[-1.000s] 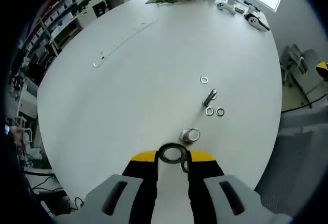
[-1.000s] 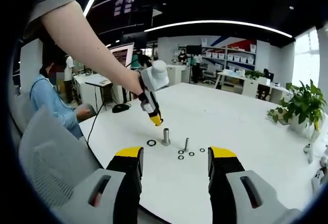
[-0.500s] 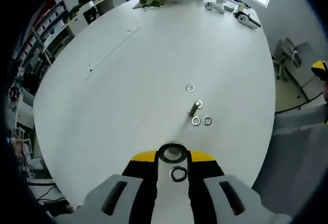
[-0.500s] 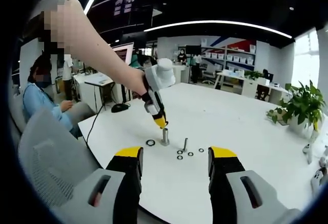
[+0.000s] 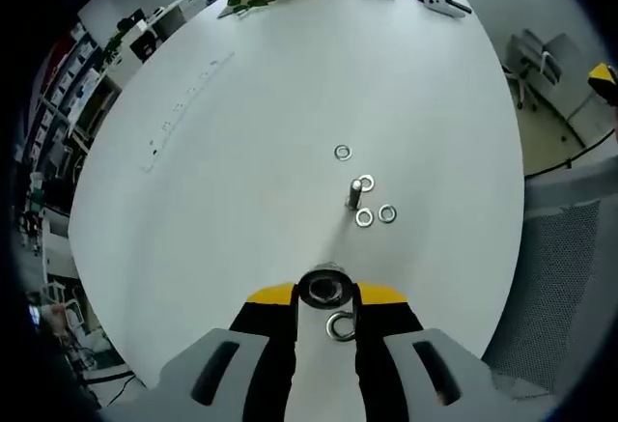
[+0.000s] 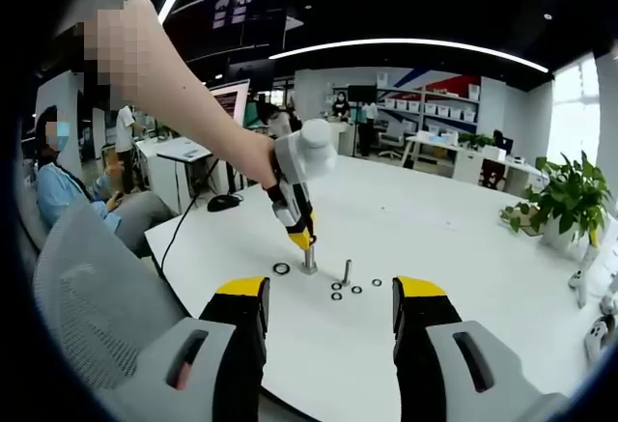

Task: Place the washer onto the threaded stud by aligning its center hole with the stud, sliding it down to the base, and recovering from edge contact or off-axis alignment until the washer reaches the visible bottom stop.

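The left gripper [image 5: 325, 292] has its two yellow-tipped jaws drawn close together, clenched on a dark washer [image 5: 324, 288] held between the tips. In the left gripper view the washer sits directly over the top of the thick threaded stud [image 6: 309, 259], whose metal end shows through the washer's hole. Whether the washer touches the stud cannot be told. Just below the held washer, between the jaws, a second dark ring [image 5: 340, 326] lies flat on the white table [image 5: 241, 142].

In the right gripper view the left gripper [image 6: 301, 238] points steeply down with its tips right at the top of the thick stud, and the dark ring [image 6: 281, 268] lies on the table just left of that stud.

Beyond the left gripper's fingertips stands a thinner upright bolt [image 5: 355, 192]. Four small silver washers lie around it: one [image 5: 343, 153] farther off, one [image 5: 366, 182] touching or just beside the bolt, and two [image 5: 364, 217] [image 5: 387, 213] side by side on the near side.

The right gripper [image 6: 328, 296] hovers with its jaws released and spread wide apart, gripping nothing, well short of the stud and bolt, which show between its fingertips. A potted plant [image 6: 570, 195] stands at the table's far right.
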Action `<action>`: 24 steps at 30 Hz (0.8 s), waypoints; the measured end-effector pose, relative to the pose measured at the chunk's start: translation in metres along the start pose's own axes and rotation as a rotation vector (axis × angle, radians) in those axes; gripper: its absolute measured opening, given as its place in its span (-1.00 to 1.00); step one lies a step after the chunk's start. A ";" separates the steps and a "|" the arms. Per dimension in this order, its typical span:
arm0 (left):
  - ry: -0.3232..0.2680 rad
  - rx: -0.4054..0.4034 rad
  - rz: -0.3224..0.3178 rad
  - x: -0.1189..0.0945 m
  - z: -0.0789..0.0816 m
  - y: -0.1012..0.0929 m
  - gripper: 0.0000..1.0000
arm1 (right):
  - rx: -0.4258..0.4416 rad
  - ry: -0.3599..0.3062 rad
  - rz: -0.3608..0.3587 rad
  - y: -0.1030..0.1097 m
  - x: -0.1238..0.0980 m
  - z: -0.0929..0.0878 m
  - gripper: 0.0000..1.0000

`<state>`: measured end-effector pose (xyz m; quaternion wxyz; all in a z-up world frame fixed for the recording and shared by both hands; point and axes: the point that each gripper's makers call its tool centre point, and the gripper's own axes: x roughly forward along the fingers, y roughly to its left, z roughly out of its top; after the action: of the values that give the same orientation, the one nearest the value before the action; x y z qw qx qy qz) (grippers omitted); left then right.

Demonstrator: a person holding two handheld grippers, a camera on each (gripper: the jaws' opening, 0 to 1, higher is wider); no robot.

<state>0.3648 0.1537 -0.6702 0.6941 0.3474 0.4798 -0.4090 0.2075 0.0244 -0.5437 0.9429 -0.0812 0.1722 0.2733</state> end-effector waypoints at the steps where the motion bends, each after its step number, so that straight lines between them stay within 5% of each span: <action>1: 0.000 0.000 -0.003 0.001 0.001 0.000 -0.60 | -0.001 -0.001 0.000 0.000 0.000 0.000 0.07; 24: 0.017 0.005 0.005 0.007 0.001 0.004 -0.61 | -0.007 0.014 -0.005 -0.001 0.001 -0.002 0.08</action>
<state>0.3706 0.1532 -0.6765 0.6901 0.3538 0.4839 -0.4055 0.2081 0.0239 -0.5464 0.9421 -0.0869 0.1776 0.2709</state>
